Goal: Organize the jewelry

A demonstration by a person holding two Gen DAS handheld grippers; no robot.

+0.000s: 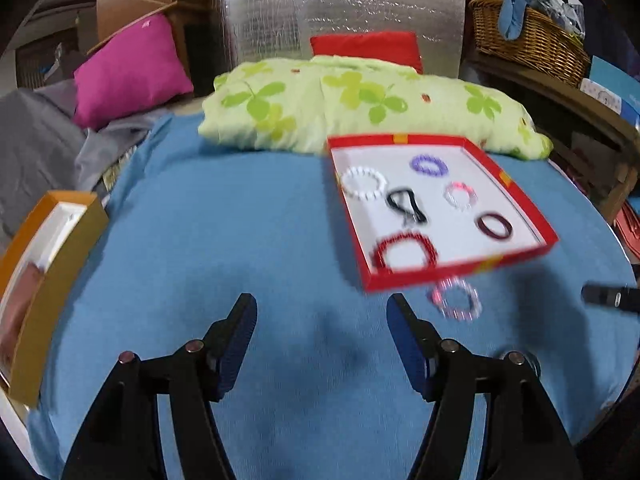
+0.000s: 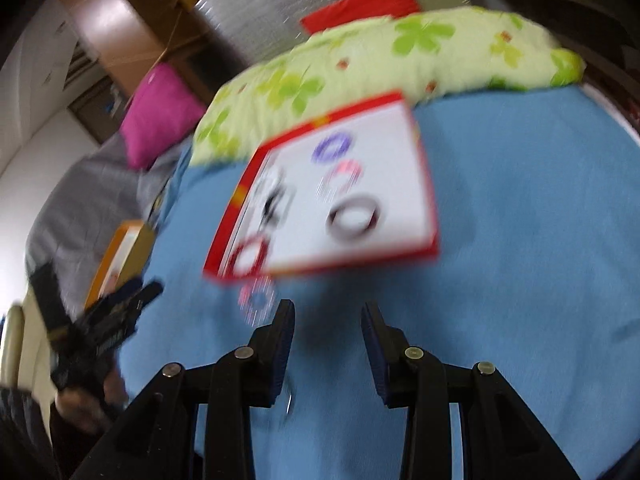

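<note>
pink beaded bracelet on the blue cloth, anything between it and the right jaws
Nothing: in the right wrist view only bare blue cloth lies between the pink beaded bracelet and the open right gripper. The red tray sits beyond the bracelet.

Blue blanket (image 1: 224,240) carries red tray (image 1: 460,270), pillow (image 1: 320,120) (clover-print), bracelet (image 1: 456,300).

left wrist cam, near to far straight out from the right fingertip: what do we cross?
Pink-and-clear bracelet on the blue blanket → near wall of the red box → red bracelet → pink bracelet → purple bracelet → green clover pillow → red cushion.
</note>
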